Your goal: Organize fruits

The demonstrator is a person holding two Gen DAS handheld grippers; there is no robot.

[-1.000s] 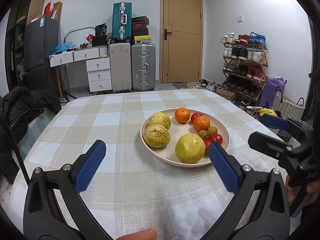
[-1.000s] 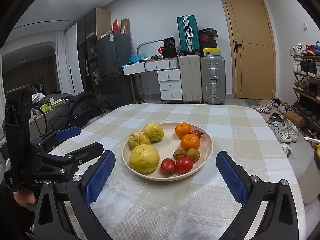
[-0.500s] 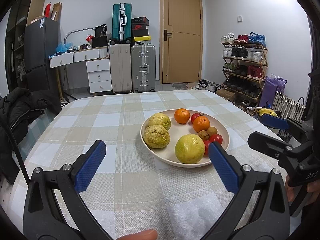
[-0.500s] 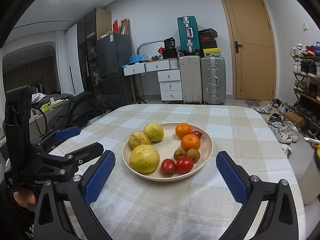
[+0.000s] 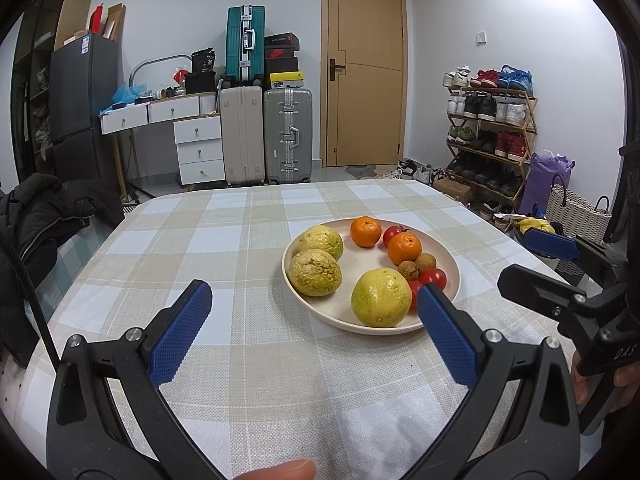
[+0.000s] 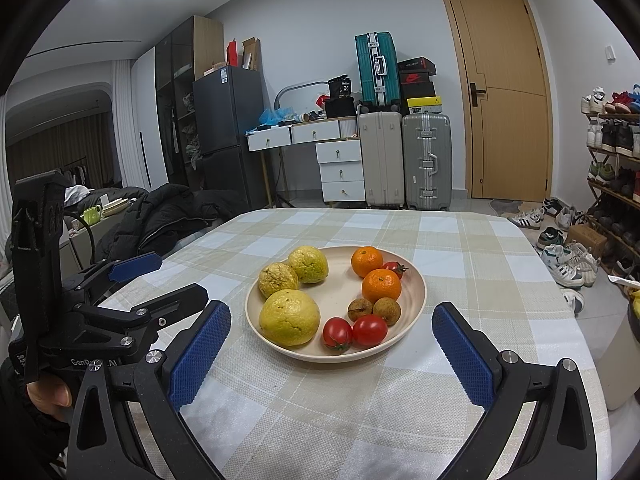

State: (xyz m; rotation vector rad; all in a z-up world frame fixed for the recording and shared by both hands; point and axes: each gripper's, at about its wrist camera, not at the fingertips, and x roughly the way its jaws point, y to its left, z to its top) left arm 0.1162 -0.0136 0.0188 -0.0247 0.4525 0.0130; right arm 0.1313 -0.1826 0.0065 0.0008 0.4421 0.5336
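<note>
Left wrist view has the left gripper (image 5: 314, 328) spread wide with nothing between its blue pads, hovering over the checkered table (image 5: 224, 240) near its close edge. The plate (image 5: 360, 264) of fruit sits ahead and off to the right of it, toward the table's right edge, and the right-hand pad overlaps the plate's near rim in the picture, though I can't tell if it actually touches. Nearest that pad is the biggest yellow-green guava (image 5: 381, 298), with two more guavas (image 5: 315, 272) behind it on the plate's left side. Two oranges (image 5: 404, 248), a pair of brown longans (image 5: 408, 270) and some cherry tomatoes (image 5: 433, 277) fill the right side. In this view the right gripper (image 5: 532, 258) pokes in from the right, out past the table's right edge. The right wrist view lines things up differently: the right gripper (image 6: 332, 344) is also wide open and empty, and the plate (image 6: 416, 300) sits almost dead centre between its pads, just ahead of them. From here you can see both front tomatoes (image 6: 370, 330) cleanly, which the left view half hides behind the pad and guava. The left gripper (image 6: 156, 278) shows up at the table's left edge, with the holder's fingers (image 6: 48, 394) wrapped under it.
</note>
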